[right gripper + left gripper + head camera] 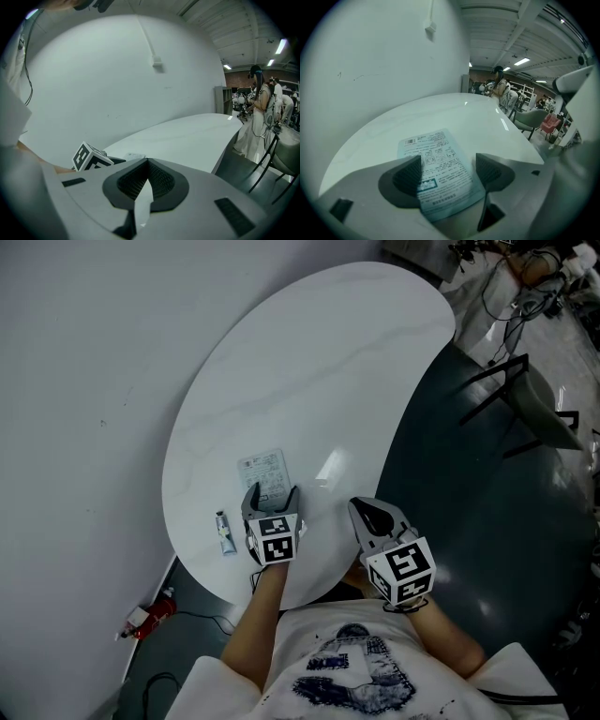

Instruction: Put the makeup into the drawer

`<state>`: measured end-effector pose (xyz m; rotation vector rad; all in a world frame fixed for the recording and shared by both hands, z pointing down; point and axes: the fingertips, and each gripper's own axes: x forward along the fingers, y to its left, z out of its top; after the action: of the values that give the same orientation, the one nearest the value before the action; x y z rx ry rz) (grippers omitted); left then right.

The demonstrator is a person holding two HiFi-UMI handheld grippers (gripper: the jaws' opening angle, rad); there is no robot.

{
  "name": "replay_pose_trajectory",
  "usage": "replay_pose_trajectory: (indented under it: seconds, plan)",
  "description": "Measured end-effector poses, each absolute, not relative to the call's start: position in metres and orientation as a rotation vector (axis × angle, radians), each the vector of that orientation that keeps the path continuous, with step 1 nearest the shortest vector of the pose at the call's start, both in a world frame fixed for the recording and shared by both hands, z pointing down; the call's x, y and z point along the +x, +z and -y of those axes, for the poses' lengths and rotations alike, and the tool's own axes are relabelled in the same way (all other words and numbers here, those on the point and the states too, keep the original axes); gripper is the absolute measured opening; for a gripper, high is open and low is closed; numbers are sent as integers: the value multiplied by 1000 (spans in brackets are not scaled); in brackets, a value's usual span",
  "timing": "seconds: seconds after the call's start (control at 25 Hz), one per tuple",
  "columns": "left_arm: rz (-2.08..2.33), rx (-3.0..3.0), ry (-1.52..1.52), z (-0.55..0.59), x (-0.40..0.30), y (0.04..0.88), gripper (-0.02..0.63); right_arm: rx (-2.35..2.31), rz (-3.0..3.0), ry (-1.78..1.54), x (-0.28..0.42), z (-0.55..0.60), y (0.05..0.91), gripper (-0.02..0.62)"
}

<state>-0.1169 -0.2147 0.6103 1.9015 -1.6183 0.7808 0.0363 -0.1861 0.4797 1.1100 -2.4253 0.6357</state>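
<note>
A pale blue printed makeup sachet [264,472] lies flat on the white oval table [309,362]. My left gripper [272,493] stands open over the sachet's near edge, one jaw on each side. In the left gripper view the sachet [438,159] runs between the dark pads [408,176] without being pressed. A small makeup tube [224,532] lies to the left of that gripper. My right gripper [368,510] is shut and empty at the table's near edge, right of the left one. In its own view the right gripper [147,176] has its pads together.
A white wall runs close along the table's left side. A dark-legged chair [525,399] stands on the grey floor to the right. A red object [150,613] with a cable lies on the floor under the table's near-left edge. People stand far off.
</note>
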Motion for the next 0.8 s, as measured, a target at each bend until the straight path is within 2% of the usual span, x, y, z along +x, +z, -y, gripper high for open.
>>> replay_pose_trajectory:
  seconds: [0.52, 0.8]
  plan:
    - [1636, 1929, 807, 216, -115, 611, 390, 1083, 2425, 641, 29, 189, 485, 20]
    - [1637, 1962, 818, 215, -111, 610, 351, 1088, 2418, 645, 30, 191, 488, 20]
